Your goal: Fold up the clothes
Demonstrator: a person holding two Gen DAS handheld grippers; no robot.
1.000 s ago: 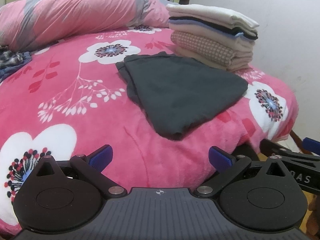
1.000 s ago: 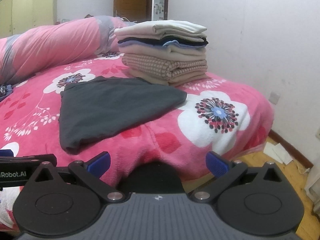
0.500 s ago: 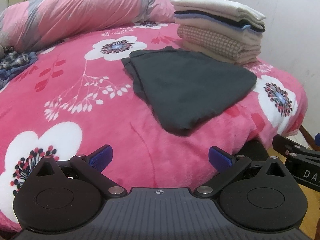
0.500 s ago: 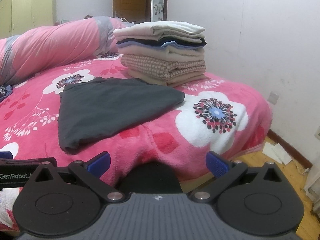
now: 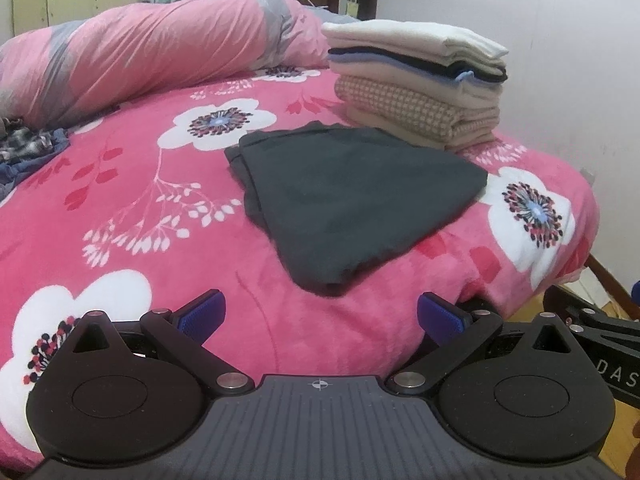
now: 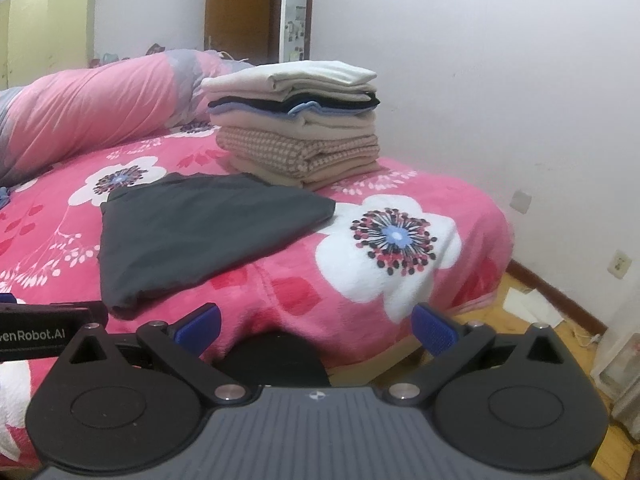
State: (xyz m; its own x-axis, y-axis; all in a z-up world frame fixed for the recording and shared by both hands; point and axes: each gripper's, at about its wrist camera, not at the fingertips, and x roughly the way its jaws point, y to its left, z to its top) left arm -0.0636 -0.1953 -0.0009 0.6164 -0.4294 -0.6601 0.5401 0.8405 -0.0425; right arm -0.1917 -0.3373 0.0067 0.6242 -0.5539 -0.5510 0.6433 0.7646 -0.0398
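Observation:
A folded dark grey garment (image 5: 352, 204) lies flat on the pink floral bed; it also shows in the right wrist view (image 6: 200, 232). Behind it stands a stack of folded clothes (image 5: 416, 88), cream, black, blue and checked, also seen in the right wrist view (image 6: 296, 128). My left gripper (image 5: 320, 316) is open and empty, at the bed's near edge in front of the garment. My right gripper (image 6: 316, 326) is open and empty, to the right of the left one, off the bed's corner.
A rolled pink and grey duvet (image 5: 152, 60) lies along the back of the bed. A crumpled pile of other clothes (image 5: 24, 148) sits at the far left. The wall (image 6: 500, 80) is close on the right, with wooden floor (image 6: 520, 312) below.
Both grippers have drawn back a little from the bed and tilted up, so the garment and stack sit lower in view. Both stay open and empty.

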